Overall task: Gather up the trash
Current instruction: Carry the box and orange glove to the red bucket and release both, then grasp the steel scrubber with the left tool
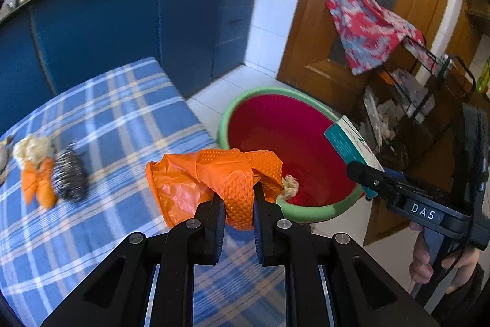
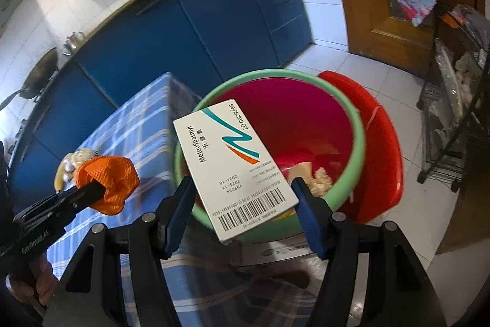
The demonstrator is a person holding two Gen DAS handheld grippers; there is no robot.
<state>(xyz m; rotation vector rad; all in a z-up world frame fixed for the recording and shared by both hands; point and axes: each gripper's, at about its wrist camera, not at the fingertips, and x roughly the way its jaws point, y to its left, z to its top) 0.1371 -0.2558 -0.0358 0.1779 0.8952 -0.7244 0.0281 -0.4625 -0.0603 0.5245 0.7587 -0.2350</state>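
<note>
My left gripper (image 1: 239, 195) is shut on a crumpled orange textured glove (image 1: 214, 173), held at the near rim of the red bin with a green rim (image 1: 226, 118). My right gripper (image 2: 243, 186) is shut across the width of a white medicine box (image 2: 232, 161), tilted above the bin (image 2: 358, 124). The box (image 1: 346, 140) and the glove (image 2: 107, 183) each show in the other view, as does the left gripper (image 2: 101, 189). Crumpled paper (image 2: 321, 178) lies in the bin. An orange scrap (image 1: 38, 183), a steel scrubber (image 1: 70, 173) and a tissue wad (image 1: 30, 147) lie on the plaid table (image 1: 122, 112).
A red plastic piece (image 2: 379, 143) stands behind the bin on the tiled floor. Blue cabinets (image 1: 122, 20) run along the back. A wooden door (image 1: 309, 36) and a black wire rack (image 2: 453, 100) draped with a red patterned cloth (image 1: 361, 20) stand at the right.
</note>
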